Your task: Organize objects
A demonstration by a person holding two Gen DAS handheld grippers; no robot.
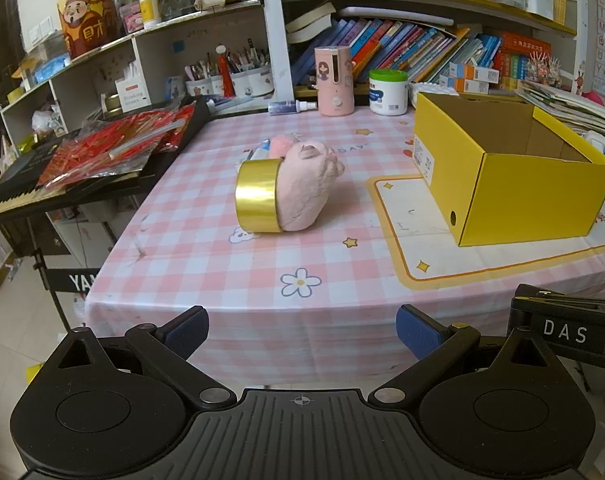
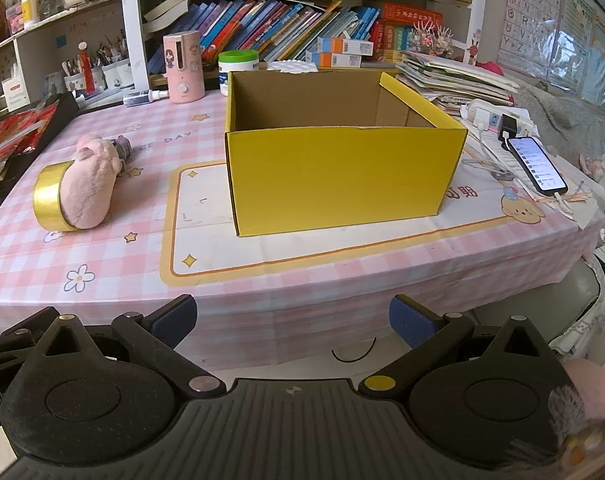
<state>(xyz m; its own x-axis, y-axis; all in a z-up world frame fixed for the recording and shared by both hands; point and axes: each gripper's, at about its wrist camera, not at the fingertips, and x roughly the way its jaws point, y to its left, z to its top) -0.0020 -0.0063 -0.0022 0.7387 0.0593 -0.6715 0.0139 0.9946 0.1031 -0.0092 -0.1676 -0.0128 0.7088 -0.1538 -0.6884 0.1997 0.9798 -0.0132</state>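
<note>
Both grippers were off the desk's near edge, left gripper [image 1: 301, 332] and right gripper [image 2: 293, 320] spread wide, holding nothing. Yellow box [image 2: 342, 176] sat open near the desk's right side. Pink plush toy [image 1: 308, 192] lay toward the left edge, touching gold tape roll [image 1: 258, 196]; something small behind it, possibly a tube.

Bare tablecloth [image 2: 150, 216] lies between the plush toy [image 2: 90, 184] and the open-topped yellow box [image 2: 342, 176].
</note>
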